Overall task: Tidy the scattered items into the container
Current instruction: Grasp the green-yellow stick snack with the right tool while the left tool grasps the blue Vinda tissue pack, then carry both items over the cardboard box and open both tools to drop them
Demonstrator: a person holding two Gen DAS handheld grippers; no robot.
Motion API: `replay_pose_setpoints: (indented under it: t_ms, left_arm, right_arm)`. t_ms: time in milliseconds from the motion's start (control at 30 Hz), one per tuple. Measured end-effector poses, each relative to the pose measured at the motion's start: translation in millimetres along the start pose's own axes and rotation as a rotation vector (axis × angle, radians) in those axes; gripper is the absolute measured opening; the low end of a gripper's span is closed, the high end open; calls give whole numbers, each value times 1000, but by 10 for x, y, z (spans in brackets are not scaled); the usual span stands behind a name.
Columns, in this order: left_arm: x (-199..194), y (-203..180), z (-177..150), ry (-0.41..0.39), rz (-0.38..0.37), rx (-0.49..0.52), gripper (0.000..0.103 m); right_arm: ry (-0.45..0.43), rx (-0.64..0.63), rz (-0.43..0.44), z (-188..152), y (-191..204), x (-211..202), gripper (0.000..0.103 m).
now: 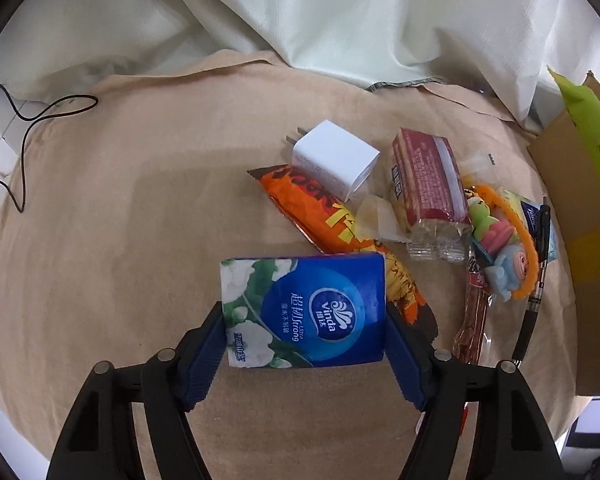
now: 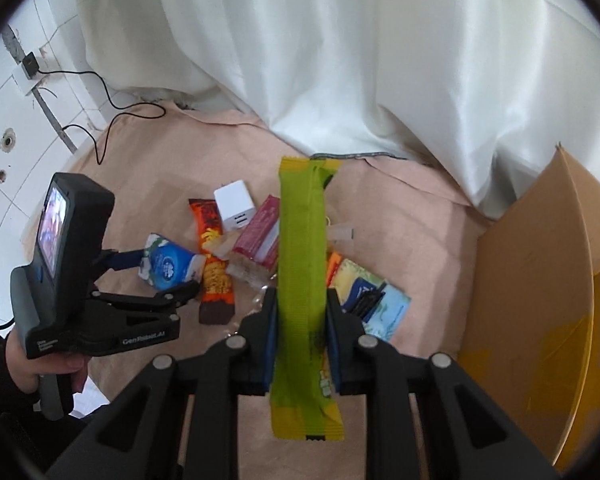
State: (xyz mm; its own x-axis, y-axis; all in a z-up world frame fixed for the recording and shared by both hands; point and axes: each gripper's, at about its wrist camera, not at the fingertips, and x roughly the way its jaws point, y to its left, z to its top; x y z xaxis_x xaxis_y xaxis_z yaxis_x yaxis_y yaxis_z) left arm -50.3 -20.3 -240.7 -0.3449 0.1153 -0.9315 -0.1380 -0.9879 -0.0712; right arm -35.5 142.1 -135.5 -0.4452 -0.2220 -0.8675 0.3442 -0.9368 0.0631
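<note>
Right gripper is clenched on the green snack bar, pads biting its mid-length, wrapper ends sticking out fore and aft; the bar is clear of the beige cloth, with the cardboard box off to its right. Left gripper straddles the blue tissue pack, both blue pads against the pack's short edges: read as a grasp just made, pack low over the cloth or still on it, I cannot tell which. Risks, as judged. (1) The tissue pack is soft; a squeeze on its edges may buckle it, so it could slip or twist out on the lift. (2) Its far corner lies against the orange snack bar, which could be dragged along. (3) The green bar is held by a slick wrapper; a quick swing toward the box may let it slide through the pads. (4) The box wall stands tall near the right hand; a low approach could clip the bar's leading end. Rest of the pile, including the white charger, red biscuit pack and black pen, remains on the cloth.
</note>
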Motion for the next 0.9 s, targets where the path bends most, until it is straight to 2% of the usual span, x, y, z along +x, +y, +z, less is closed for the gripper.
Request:
replay_pose_setpoints:
  t_ms: [100,200,333,400,600,800,900]
  left_arm:
    - [-41,53,9,-13,-21,-35,73]
    - [-136,54,26,-33,-17,-23,73]
    - [-434,30,78,-64,3,5,73]
    - [-632,16,115,-87,-3,-7,73]
    - [-1178,-53,213,-125,46,-52,73]
    - [-1454,-88,246,-159,29,-60,73]
    - [-1558,-175,292,-173,46,-27,73]
  right_arm:
    - [1,38,5,-24,-16,-16,25]
    - [-46,70,-11,-50,-32,-94,25]
    - [-68,114,14,-24,-71,-229,25]
    - [-77,124,14,13,-65,-315,25]
    - [-108,130,9,73,19,-544,25]
    - [-102,129,28,45,-15,-578,25]
    - [-108,133,19,35,-41,-611,25]
